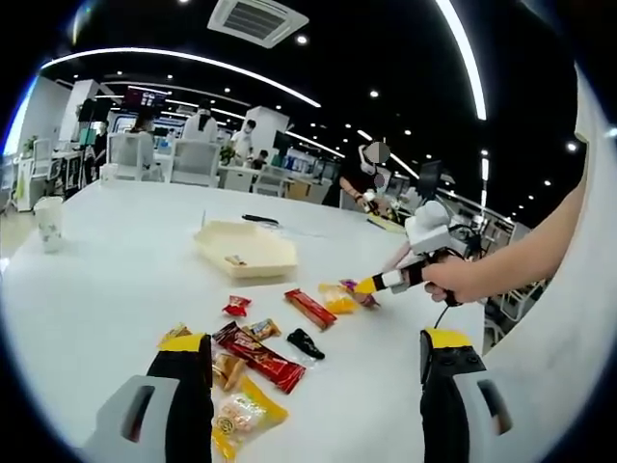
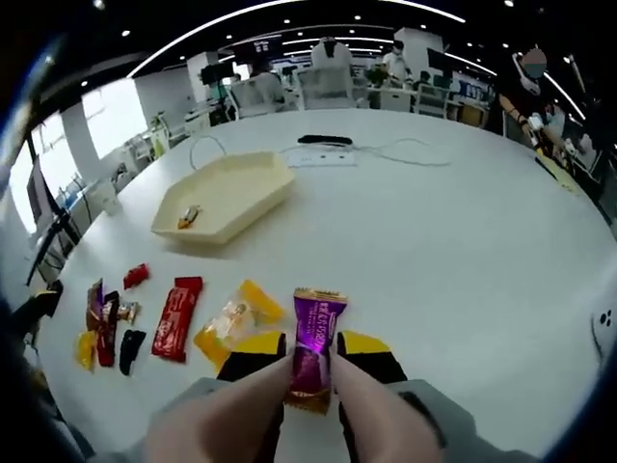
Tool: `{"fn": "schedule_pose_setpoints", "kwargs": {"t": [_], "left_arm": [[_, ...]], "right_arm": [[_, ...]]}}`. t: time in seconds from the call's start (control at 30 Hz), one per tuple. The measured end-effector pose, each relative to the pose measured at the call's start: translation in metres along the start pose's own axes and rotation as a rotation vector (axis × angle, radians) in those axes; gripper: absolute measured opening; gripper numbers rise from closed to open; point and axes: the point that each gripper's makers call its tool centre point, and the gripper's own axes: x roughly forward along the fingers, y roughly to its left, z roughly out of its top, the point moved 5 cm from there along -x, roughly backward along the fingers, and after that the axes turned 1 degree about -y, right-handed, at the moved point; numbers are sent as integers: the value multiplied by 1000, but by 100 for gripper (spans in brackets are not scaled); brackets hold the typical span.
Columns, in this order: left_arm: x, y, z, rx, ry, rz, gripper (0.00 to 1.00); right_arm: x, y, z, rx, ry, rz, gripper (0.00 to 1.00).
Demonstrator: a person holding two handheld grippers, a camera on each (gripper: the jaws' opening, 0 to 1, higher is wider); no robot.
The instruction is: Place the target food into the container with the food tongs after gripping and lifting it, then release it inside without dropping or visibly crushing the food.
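Candy (image 2: pixel 313 353) in a crinkly purple wrapper (light, slippery, probably soft) sits low in the right gripper view, pinched mid-length by the right gripper (image 2: pixel 310 369), while the left gripper (image 1: pixel 316 359) stands spread above scattered snacks.

bare table (image 2: pixel 453 241) open toward tray (image 2: pixel 227 193), cable (image 2: pixel 386 152) beyond, snacks (image 2: pixel 178 316) left

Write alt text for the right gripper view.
The right gripper pinches a purple-wrapped snack just above a white table. A cream tray holding one small snack sits farther back on the left, with other wrapped snacks scattered at left.
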Motion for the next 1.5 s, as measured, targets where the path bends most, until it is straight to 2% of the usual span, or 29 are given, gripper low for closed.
{"fn": "schedule_pose_setpoints", "kwargs": {"t": [0.43,0.57,0.7,0.9,1.03,1.2,1.5], "left_arm": [[-11,1,-3,-16,19,9,89],[-14,1,-2,-26,2,22,88],[-14,-4,-5,-45,4,20,87],[-12,-13,-8,-29,30,-9,88],[-16,-15,-7,-34,12,-3,87],[-17,-17,-13,-52,26,1,87],[-19,-21,-9,-46,10,9,87]], "right_arm": [[-4,4,-4,-31,-19,2,21],[-6,5,-6,-30,-33,-9,20],[-8,6,-9,-29,-41,-4,20],[-10,6,-11,-34,-47,14,21],[-10,7,-11,-42,-40,19,21],[-10,7,-11,-45,-42,24,21],[-10,7,-11,-50,-39,31,21]]}}
